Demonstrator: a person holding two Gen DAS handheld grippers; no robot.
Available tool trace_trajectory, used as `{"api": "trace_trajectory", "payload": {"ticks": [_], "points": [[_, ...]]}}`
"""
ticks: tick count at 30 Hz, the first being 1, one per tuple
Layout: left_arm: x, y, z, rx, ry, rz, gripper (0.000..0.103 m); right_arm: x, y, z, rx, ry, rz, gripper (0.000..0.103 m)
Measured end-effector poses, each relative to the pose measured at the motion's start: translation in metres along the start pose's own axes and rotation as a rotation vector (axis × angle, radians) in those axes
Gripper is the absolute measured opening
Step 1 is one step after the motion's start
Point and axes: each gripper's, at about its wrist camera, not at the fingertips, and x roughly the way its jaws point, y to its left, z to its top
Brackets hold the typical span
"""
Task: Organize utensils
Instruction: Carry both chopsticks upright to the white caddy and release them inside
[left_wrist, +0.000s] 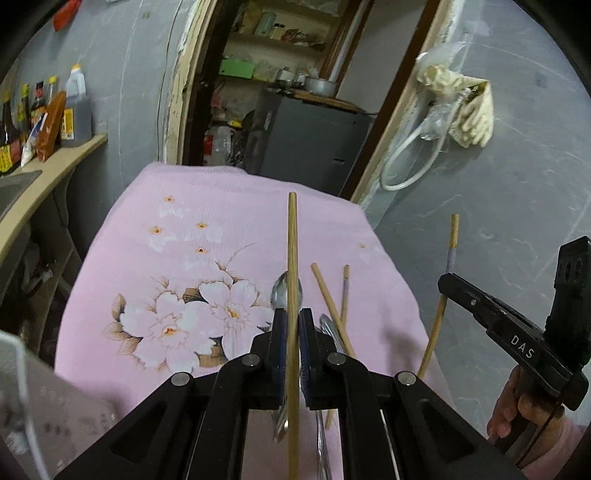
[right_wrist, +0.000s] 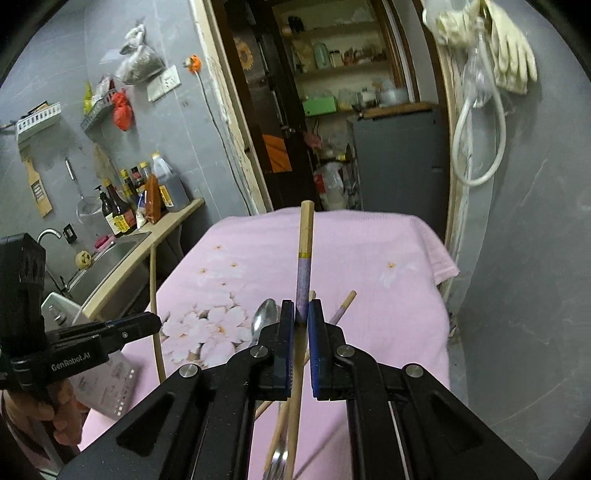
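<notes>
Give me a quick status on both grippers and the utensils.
Left gripper shut on plain chopstick. Right gripper shut on purple-banded chopstick. Spoon and two chopsticks lie on pink cloth. Nothing in the way.

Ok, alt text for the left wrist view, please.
The left gripper is shut on a plain wooden chopstick above a pink flowered cloth where a spoon and two chopsticks lie. At right, the right gripper holds another chopstick.
</notes>
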Motion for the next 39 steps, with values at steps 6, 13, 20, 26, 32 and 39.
{"api": "trace_trajectory", "payload": {"ticks": [6,13,20,26,32,39], "points": [[-0.038,-0.004,-0.010,0.051,-0.015,-0.038,0.007,-0.047,0.021,-0.007,-0.038,-0.046,-0.053,0.006],[-0.085,0.004,-0.019,0.068,-0.060,-0.059,0.007,-0.090,0.049,-0.001,-0.059,-0.117,-0.092,0.006],[-0.139,0.014,-0.001,0.085,-0.174,-0.063,0.007,-0.123,0.097,0.027,-0.087,-0.234,-0.027,0.006],[-0.185,0.029,0.023,0.079,-0.284,-0.046,0.007,-0.135,0.147,0.049,-0.110,-0.324,0.077,0.006],[-0.233,0.049,0.038,0.100,-0.395,-0.001,0.007,-0.144,0.202,0.063,-0.155,-0.394,0.182,0.006],[-0.268,0.073,0.039,0.118,-0.455,0.086,0.007,-0.137,0.249,0.060,-0.190,-0.399,0.296,0.006]]}}
